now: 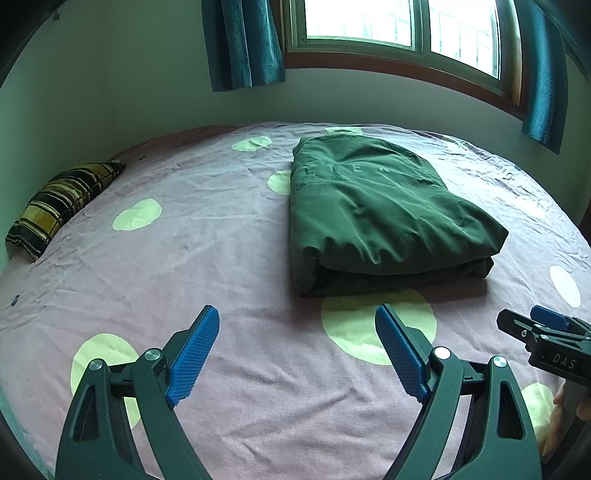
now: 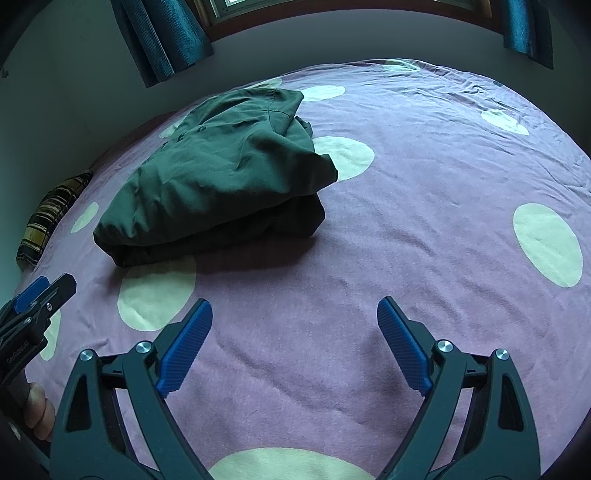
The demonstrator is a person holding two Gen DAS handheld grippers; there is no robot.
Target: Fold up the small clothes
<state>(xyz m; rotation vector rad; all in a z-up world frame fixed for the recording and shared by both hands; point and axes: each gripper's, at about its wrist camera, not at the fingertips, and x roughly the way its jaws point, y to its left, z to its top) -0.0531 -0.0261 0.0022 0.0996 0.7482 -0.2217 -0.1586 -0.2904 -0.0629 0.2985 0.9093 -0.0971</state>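
A dark green garment (image 1: 376,214) lies folded in a thick rectangle on the bed, pale lettering on its top layer. In the right wrist view the same garment (image 2: 218,177) sits up and to the left. My left gripper (image 1: 297,317) hovers open over the sheet just short of the garment's near fold, nothing between its blue pads (image 1: 195,354). My right gripper (image 2: 295,310) is open too, over bare sheet to the right of the garment. Each view catches the other gripper at its edge: the right gripper (image 1: 543,325) and the left gripper (image 2: 40,295).
The bed sheet (image 1: 221,258) is mauve with pale green dots and lightly wrinkled. A plaid pillow (image 1: 62,206) rests at the left by the wall. A window (image 1: 399,33) with teal curtains (image 1: 243,40) is beyond the bed. A hand (image 2: 37,410) grips the left tool's handle.
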